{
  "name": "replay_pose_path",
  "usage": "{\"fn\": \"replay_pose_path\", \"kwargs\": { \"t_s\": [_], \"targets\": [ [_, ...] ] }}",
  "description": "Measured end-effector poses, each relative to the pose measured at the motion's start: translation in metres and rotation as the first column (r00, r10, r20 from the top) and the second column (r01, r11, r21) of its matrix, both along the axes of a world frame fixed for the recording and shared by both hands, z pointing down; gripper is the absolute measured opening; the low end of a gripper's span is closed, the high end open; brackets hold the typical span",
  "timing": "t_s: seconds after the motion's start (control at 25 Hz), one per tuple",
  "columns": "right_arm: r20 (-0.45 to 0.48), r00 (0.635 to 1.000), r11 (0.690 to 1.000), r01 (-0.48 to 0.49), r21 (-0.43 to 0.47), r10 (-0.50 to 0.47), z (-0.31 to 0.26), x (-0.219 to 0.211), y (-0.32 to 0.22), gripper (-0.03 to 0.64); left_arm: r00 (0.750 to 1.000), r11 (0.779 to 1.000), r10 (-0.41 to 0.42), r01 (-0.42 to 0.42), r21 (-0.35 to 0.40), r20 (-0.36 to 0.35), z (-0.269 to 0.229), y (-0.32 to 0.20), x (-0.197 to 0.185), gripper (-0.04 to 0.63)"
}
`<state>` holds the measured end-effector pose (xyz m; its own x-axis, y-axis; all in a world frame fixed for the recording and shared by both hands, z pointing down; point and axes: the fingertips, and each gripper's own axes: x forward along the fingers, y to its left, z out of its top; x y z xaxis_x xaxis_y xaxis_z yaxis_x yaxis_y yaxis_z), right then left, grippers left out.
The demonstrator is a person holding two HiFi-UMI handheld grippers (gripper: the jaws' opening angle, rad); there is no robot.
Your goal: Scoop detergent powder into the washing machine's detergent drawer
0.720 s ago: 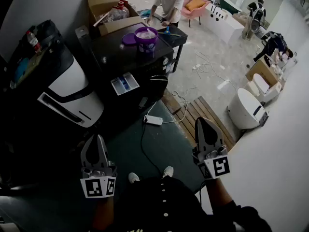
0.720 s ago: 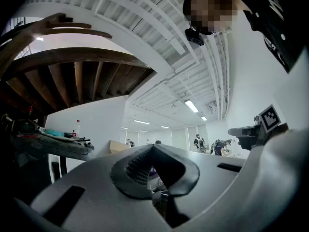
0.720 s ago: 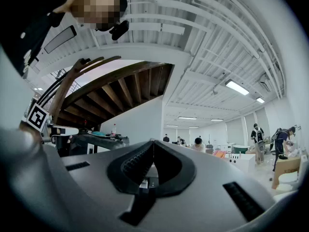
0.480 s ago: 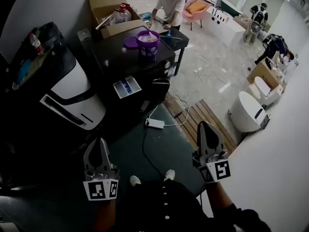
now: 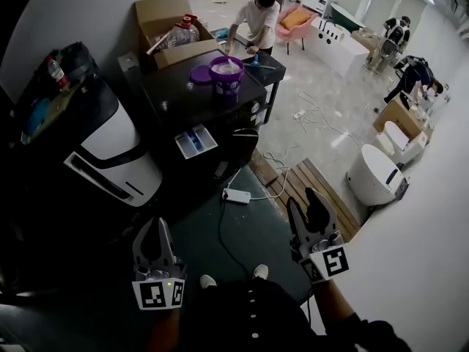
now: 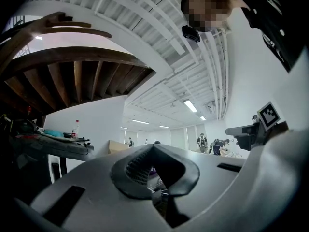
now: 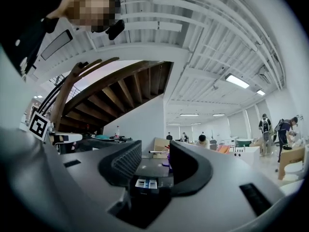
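Observation:
The black washing machine [image 5: 220, 105] stands ahead of me with its white detergent drawer [image 5: 196, 141] pulled out at the front. An open purple tub of powder [image 5: 226, 70] sits on the machine's top, its lid [image 5: 200, 74] beside it. My left gripper [image 5: 155, 223] hangs low at the left, well short of the machine, jaws shut and empty; the left gripper view shows its tips [image 6: 152, 148] meeting. My right gripper [image 5: 304, 199] is open and empty at the right. Between its jaws [image 7: 155, 151] the drawer [image 7: 145, 183] shows far off.
A white appliance [image 5: 110, 145] stands left of the machine, a cardboard box [image 5: 165, 17] behind it. A power strip [image 5: 236, 195] and its cable lie on the floor in front, a wooden pallet [image 5: 308, 182] to the right. A person [image 5: 253, 13] bends over a table behind.
The right gripper's jaws have spread apart; earlier they stood together. The machine sits slightly lower in the head view. The left gripper stays shut.

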<state>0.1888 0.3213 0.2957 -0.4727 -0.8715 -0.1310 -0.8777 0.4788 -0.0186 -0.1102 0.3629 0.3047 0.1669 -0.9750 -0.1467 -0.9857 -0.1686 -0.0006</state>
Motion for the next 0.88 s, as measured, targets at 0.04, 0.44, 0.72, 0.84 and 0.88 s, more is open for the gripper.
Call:
{"fn": "replay_pose_path", "kwargs": {
  "t_s": [0.04, 0.44, 0.72, 0.84, 0.88],
  "targets": [
    [-0.002, 1.000, 1.000, -0.001, 0.000, 0.001, 0.000, -0.004, 0.000, 0.174, 1.000, 1.000, 0.007, -0.007, 0.002, -0.001, -0.001, 0.000, -0.003, 0.005],
    [-0.030, 0.998, 0.998, -0.064, -0.005, 0.063, -0.005, -0.057, 0.006, 0.147, 0.997, 0.997, 0.079, -0.079, -0.011, -0.011, 0.000, -0.003, -0.049, 0.005],
    [-0.042, 0.997, 0.998, -0.066, -0.015, 0.065, 0.011, -0.055, -0.032, 0.146, 0.996, 0.996, 0.090, -0.090, -0.017, 0.009, 0.008, -0.045, -0.048, 0.005],
    [-0.037, 0.997, 0.998, -0.063, -0.023, 0.062, 0.010, -0.048, -0.064, 0.144, 0.997, 0.996, 0.081, -0.081, -0.023, 0.016, 0.006, -0.069, -0.043, 0.005],
    [-0.040, 0.998, 0.999, -0.049, -0.024, 0.048, 0.012, -0.045, -0.074, 0.144, 0.997, 0.997, 0.080, -0.079, -0.022, 0.020, 0.004, -0.077, -0.041, 0.005]
  ]
}}
